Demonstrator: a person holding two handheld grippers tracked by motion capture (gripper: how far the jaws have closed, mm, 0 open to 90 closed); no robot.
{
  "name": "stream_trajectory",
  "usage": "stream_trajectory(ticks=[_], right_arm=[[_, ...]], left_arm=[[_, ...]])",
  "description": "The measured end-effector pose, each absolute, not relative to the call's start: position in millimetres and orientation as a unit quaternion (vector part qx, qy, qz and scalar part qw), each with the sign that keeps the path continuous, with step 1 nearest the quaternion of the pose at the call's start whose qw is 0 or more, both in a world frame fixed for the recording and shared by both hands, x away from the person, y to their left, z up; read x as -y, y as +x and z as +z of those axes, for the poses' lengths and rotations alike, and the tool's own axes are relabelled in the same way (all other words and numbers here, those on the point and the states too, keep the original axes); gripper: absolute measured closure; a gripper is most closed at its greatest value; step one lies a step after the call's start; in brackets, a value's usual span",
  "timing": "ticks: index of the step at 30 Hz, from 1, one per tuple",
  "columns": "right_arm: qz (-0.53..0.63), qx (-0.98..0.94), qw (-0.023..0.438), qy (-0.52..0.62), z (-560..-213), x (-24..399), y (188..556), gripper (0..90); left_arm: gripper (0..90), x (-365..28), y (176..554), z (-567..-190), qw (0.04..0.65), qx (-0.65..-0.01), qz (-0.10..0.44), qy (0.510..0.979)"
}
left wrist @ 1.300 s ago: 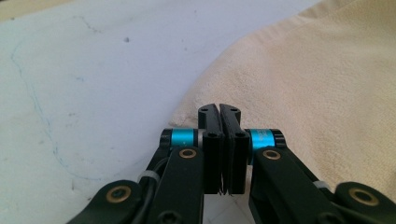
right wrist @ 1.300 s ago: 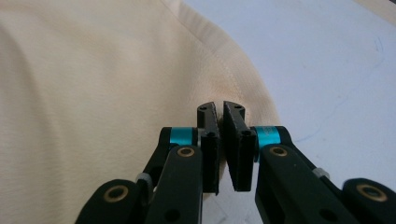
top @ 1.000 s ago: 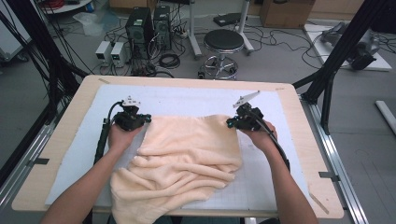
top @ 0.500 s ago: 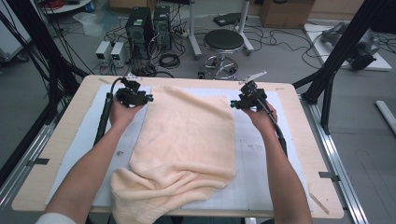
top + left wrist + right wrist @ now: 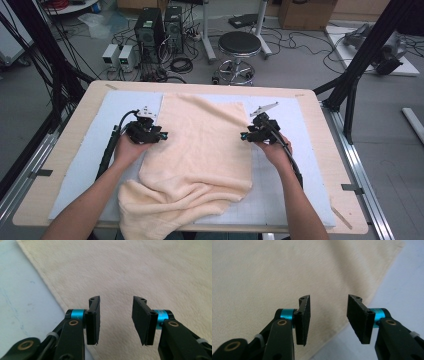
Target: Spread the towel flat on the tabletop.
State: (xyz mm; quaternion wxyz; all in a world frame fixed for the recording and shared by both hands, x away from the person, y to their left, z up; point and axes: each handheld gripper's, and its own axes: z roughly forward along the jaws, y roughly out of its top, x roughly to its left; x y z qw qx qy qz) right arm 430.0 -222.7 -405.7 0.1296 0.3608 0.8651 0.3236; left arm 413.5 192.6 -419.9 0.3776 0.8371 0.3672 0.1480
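Spreading a soft peach towel point(image 5: 200, 150) out flat on the bench point(image 5: 55, 165), by the look of it.

Bunching up in thick folds at the near edge of the bench, with a little bit hanging over, so probably needing more smoothing there.

Reaching in from the near edge with both forearms, elbows a little out, wrists kept low.

Holding the left hand point(image 5: 131, 149) by the towel's left side and the right hand point(image 5: 270, 150) by its right side, about halfway between the near and far edges of the bench. Maybe getting ready to pinch the two sides and pull them straight.

Pointing the left claw point(image 5: 162, 135) inward at the towel. Having just been opening, standing apart, with nothing pinched in between.

Pointing the right claw point(image 5: 243, 135) inward too. Having just been closing a little, yet standing apart as well, with nothing pinched.

Hanging both just over the fluffy cloth, right by its sewn side edges: left claw point(image 5: 116, 322) over cloth next to the pale mat, right claw point(image 5: 329, 320) the same on the other side.

Lying smooth and flat farther on, reaching close to the far edge of the bench.

Resting all over a white mat point(image 5: 115, 105), likely for keeping the towel clean and easy to slide.
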Motion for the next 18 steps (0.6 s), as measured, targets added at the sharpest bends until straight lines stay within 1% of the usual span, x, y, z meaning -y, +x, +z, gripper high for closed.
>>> stream_trajectory(ticks=[2,5,9,18], right_arm=[[0.321,-0.870,0.121,0.354,-412,219,429,54.6],[0.313,-0.876,0.113,0.348,-420,212,430,55.9],[0.304,-0.882,0.105,0.346,-428,205,431,55.9],[0.301,-0.886,0.102,0.337,-427,200,423,53.7]], left_arm=[[59.3,-194,408,-425,0.380,-0.369,0.141,0.837],[59.8,-194,405,-430,0.357,-0.365,0.126,0.851],[59.8,-196,401,-433,0.361,-0.369,0.119,0.848],[60.1,-202,391,-431,0.354,-0.371,0.116,0.850]])
